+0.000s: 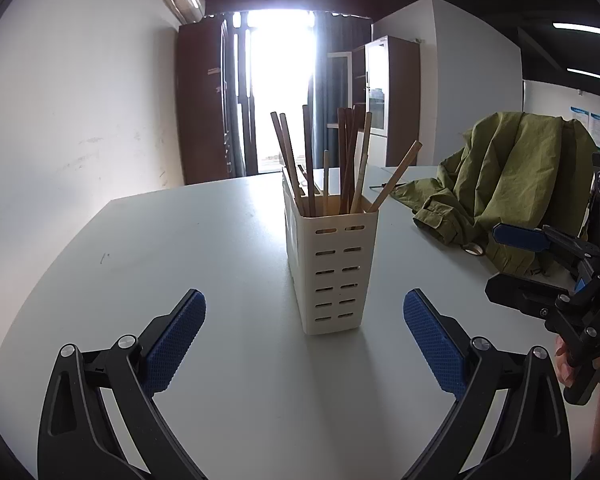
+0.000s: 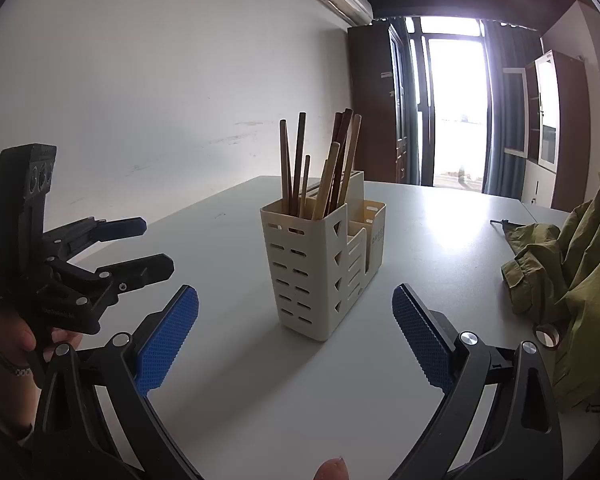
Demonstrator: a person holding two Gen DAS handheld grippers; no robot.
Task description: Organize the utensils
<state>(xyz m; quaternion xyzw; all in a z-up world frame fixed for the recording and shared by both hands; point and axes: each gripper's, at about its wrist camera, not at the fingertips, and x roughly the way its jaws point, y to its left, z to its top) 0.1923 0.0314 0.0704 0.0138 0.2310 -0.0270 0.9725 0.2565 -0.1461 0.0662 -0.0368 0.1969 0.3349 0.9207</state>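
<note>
A cream slotted utensil holder stands upright on the white table, with several wooden chopsticks standing in its near compartment. In the right wrist view the holder shows its lower side compartments, and the chopsticks lean in the tallest one. My left gripper is open and empty, just short of the holder. My right gripper is open and empty, also close in front of it. Each gripper shows in the other's view: the right one at the right edge, the left one at the left.
A green jacket lies heaped on the table's right side, with a roll of tape beside it. A small dark tool lies on the table behind. A white wall runs along the left table edge.
</note>
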